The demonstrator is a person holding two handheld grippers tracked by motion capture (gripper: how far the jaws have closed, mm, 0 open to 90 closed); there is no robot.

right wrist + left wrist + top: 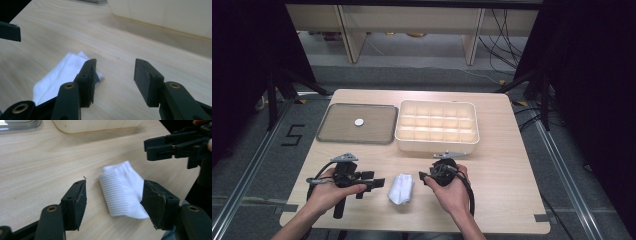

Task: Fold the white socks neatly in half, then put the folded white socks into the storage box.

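Left tool: we hold the left tool (379,182) low over the surface (502,150), its jaws spread apart with nothing clamped between them.
Right tool: our right tool (422,178) faces the left one, jaws likewise apart and gripping nothing.
Sock: the folded white sock (400,189) lies flat on the surface between the two tools, touched by neither.
Left gripper view: here we see the ribbed cuff of the sock (122,191) just beyond the gap of the left tool (113,200), nearer its right-hand jaw, and the right tool (175,147) hanging farther off above the sock.
Right gripper view: the sock (60,75) lies off to the left of the right tool (115,75), partly behind its left-hand jaw; bare wood shows in the gap.
High view: only from above do we make out our two hands, the cables, and what lies beyond the tools.
Beyond the right tool: a cream divided box (437,125), its compartments in rows.
Beyond the left tool: a grey tray (337,131) bearing a small white disc (359,122).
Writing: a black "5" is marked on the floor (292,135) left of the surface.
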